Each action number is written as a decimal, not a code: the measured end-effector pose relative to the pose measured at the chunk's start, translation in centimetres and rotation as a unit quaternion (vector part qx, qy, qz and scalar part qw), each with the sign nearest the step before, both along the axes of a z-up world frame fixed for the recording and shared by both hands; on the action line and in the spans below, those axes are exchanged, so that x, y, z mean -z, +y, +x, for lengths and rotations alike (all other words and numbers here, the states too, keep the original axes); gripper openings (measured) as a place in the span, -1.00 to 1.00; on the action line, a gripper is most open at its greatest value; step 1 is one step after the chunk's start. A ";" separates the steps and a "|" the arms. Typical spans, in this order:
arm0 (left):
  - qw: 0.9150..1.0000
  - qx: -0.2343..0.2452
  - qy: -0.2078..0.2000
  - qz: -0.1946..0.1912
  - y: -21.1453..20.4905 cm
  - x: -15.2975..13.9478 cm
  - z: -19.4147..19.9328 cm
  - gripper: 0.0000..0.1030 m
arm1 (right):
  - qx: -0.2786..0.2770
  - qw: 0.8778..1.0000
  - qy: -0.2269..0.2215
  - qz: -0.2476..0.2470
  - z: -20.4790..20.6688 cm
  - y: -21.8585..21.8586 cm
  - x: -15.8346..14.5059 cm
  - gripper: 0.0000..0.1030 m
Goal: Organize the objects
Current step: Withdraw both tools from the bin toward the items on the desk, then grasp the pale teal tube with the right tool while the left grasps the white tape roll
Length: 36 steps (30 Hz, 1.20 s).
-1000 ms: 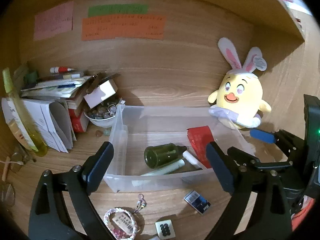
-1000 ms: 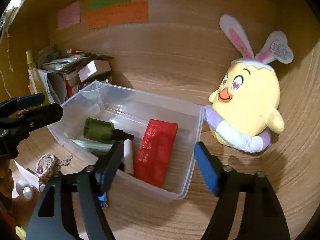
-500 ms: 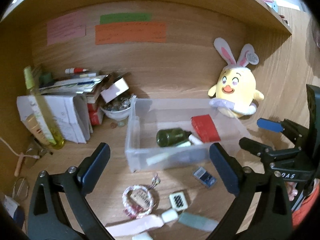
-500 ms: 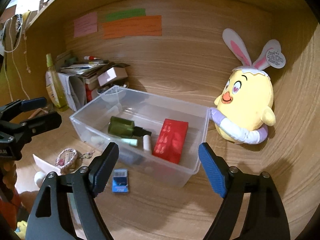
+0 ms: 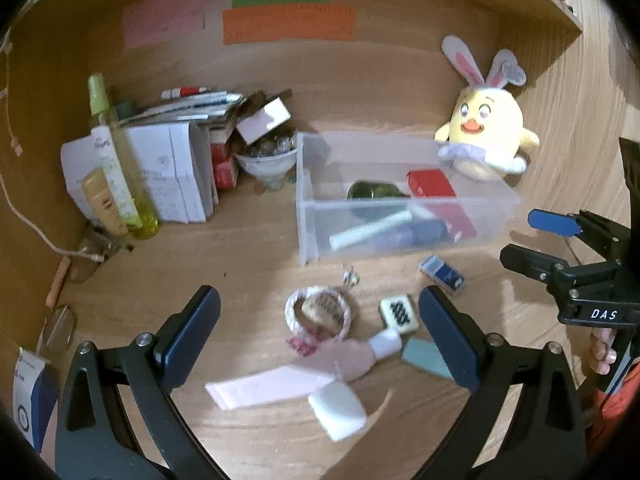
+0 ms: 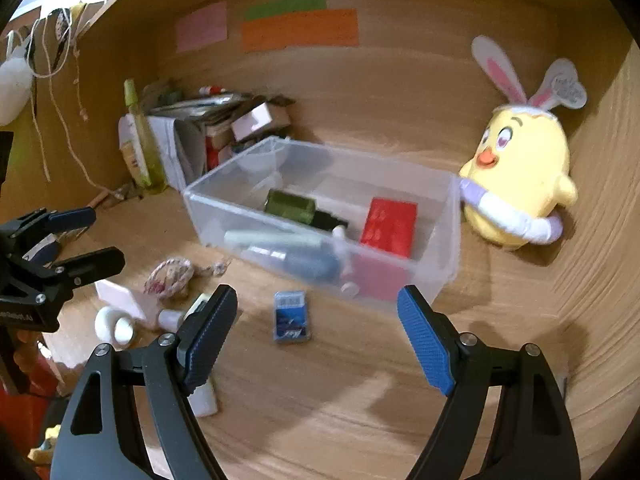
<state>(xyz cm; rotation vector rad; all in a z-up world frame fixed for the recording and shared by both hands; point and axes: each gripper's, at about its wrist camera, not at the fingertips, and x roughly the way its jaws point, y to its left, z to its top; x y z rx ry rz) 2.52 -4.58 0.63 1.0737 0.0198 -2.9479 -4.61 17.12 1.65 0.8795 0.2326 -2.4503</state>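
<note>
Nearest the viewer, the left gripper (image 5: 320, 336) stood with its jaws wide apart and nothing between the pads, poised above a scatter of small things on the wooden desk (image 5: 248, 248): a pale pink tube (image 5: 304, 372), a white cap (image 5: 340, 408), a braided pink-and-white ring (image 5: 320, 314) and a white tile with a green pattern (image 5: 400, 314). The right gripper (image 6: 316, 340) was likewise spread wide and held nothing; a small blue packet (image 6: 292, 316) lay flat on the desk ahead of it. Just beyond stood a clear plastic bin (image 6: 448, 236) holding a red box (image 6: 390, 224), a dark green bottle (image 6: 290, 206) and a white tube (image 5: 370, 230). A yellow plush chick with rabbit ears (image 6: 520, 176) sat touching the bin's right end. Farther left, papers and a tall yellow bottle (image 5: 116, 164) leaned near the back wall.
</note>
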 end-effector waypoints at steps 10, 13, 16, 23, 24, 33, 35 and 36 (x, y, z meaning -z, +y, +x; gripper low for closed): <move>1.000 0.001 -0.029 0.008 -0.3 2.3 1.6 0.96 | -0.023 0.999 -0.037 0.012 1.4 -1.5 2.6 0.55; 0.999 0.002 -0.041 0.014 -0.5 3.1 1.9 0.96 | -0.031 0.998 -0.048 0.021 1.7 -2.2 3.4 0.55; 0.999 0.002 -0.044 0.015 -0.5 3.8 2.4 0.96 | -0.044 0.997 -0.058 0.024 1.9 -2.9 4.1 0.55; 0.999 0.014 -0.049 0.016 -0.5 4.9 3.1 0.88 | -0.073 0.994 -0.063 0.046 3.0 -4.9 5.3 0.53; 0.998 0.017 -0.050 0.020 -0.5 4.9 3.2 0.72 | -0.078 0.994 -0.060 0.052 3.2 -5.2 5.4 0.50; 0.997 0.033 -0.063 0.034 0.0 5.7 3.2 0.24 | -0.117 0.986 -0.082 0.082 3.6 -7.3 6.5 -0.26; 0.996 0.035 -0.065 0.039 0.0 5.8 3.1 0.08 | -0.119 0.986 -0.083 0.083 3.6 -7.4 6.5 -0.36; 0.996 0.039 -0.068 0.043 0.0 5.9 3.0 -0.09 | -0.119 0.986 -0.082 0.083 3.6 -7.3 6.5 -0.45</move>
